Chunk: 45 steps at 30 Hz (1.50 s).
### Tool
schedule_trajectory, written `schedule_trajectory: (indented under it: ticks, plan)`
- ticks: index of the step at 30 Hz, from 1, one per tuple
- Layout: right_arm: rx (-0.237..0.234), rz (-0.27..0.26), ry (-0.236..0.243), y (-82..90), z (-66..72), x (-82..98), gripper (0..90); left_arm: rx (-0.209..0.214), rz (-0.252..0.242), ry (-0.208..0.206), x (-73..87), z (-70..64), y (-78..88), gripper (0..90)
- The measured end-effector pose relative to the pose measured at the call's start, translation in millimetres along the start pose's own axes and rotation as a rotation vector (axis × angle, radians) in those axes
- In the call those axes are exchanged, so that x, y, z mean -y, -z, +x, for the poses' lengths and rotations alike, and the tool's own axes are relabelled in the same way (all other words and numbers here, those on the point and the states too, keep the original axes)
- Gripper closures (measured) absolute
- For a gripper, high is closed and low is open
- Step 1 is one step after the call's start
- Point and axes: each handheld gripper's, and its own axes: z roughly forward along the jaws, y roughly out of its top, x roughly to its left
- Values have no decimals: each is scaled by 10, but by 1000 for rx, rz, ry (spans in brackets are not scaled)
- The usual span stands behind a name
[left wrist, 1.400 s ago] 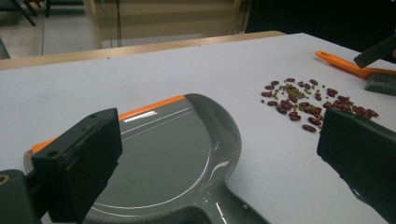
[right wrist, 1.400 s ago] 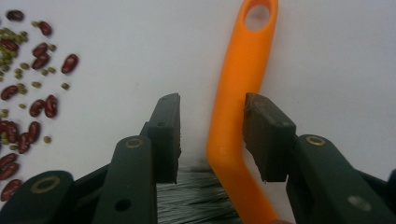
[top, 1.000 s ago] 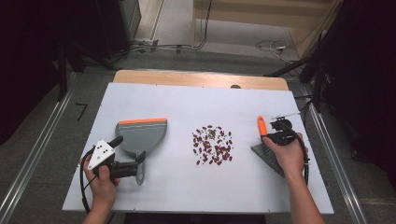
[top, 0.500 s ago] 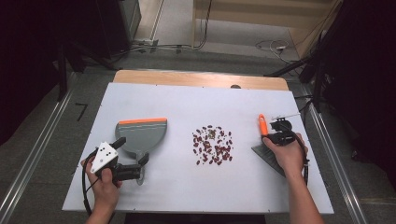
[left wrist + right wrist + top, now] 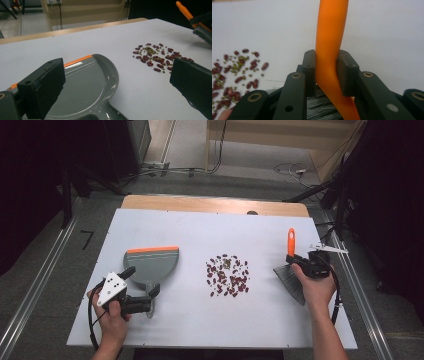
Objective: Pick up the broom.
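Note:
A grey dustpan with an orange lip lies left of centre on the white table. My left gripper stands open at its handle, and in the left gripper view the jaws stand wide on either side of the pan without touching it. A pile of red beans and small green ones lies mid-table. My right gripper is shut on the orange handle of a hand brush, whose grey bristles hang right of the beans.
The table's wooden far edge and a metal rail along the right side bound the work area. Cables lie on the floor beyond the table. Bare table surface lies between the dustpan and the beans.
My right hand has carried the brush a little to the right and away from me, slightly up. The left gripper and the dustpan have hardly moved.

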Motion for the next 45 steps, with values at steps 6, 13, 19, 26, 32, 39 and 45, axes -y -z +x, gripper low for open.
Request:
schedule_trajectory:
  ticks: [6, 13, 19, 26, 32, 39, 45]
  plan:
    - [-47, -167, 3, 141, 39, 28, 696, 12, -2, -4, -26, -31, -37, 7]
    - [-88, -314, 32, 299, 156, 2, 697, 52, -10, -6, -83, -68, -57, 11]
    - [-135, -366, 44, 397, 289, -42, 697, 128, 7, -1, -141, -130, -103, 20]
    - [-187, -399, 73, 472, 492, -97, 697, 189, -10, -7, -254, -229, -123, 0]
    - [-232, -421, 95, 535, 664, -148, 697, 208, 7, 0, -321, -310, -215, 0]
    - [-274, -432, 123, 566, 858, -171, 697, 223, 24, 14, -393, -420, -364, 2]
    - [-311, -436, 134, 540, 1004, -179, 697, 260, 23, 15, -441, -535, -477, 2]
